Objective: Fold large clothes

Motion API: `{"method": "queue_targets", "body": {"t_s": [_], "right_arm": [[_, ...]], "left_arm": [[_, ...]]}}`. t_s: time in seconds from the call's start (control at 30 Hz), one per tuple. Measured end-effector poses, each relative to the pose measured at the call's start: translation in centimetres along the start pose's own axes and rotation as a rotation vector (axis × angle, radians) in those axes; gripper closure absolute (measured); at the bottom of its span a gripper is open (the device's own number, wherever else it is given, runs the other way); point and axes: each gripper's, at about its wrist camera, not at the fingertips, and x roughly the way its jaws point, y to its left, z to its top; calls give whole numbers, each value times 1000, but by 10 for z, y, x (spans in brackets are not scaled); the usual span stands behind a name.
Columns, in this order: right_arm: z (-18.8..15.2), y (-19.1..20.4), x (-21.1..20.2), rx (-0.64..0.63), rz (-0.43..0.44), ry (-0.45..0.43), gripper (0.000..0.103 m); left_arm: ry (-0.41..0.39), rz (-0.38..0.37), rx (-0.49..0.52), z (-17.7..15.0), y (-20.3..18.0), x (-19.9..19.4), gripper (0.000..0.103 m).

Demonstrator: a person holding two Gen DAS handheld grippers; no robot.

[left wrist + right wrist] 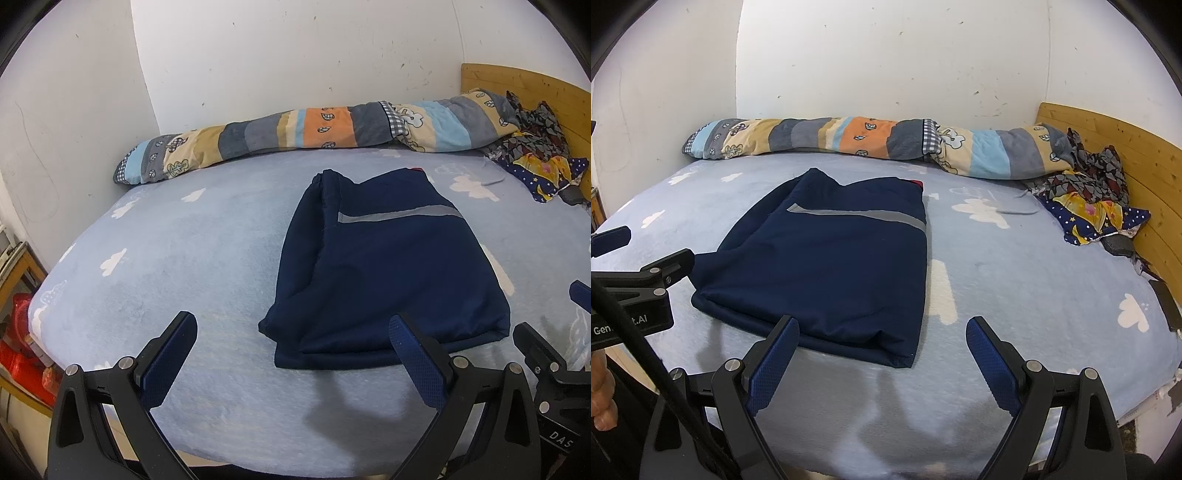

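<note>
Left wrist view first: the navy garment (384,273) lies folded into a rough rectangle on the light blue bed sheet (184,258), toward the near edge of the bed and a bit right of middle. A grey stripe (399,215) runs across its far part. The left gripper (291,336) hangs over the near edge with jaws wide apart, nothing between them; its right finger overlaps the garment's near hem in the picture, can't tell if it touches. A rolled striped quilt (314,136) lies along the far edge by the wall.

Right wrist view: same garment (831,266), now left of middle, near the front edge. The right gripper (882,338) is spread open too, empty. Crumpled patterned clothes (1089,199) sit at the far right corner against the wooden headboard (1126,155).
</note>
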Motion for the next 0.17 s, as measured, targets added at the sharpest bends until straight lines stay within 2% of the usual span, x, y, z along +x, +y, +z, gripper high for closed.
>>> {"method": "queue_targets", "body": {"t_s": [0.17], "right_arm": [[0,0,0,1,1,0,8]], "left_arm": [[-16,16,-14,-1,4,-7,0]]}}
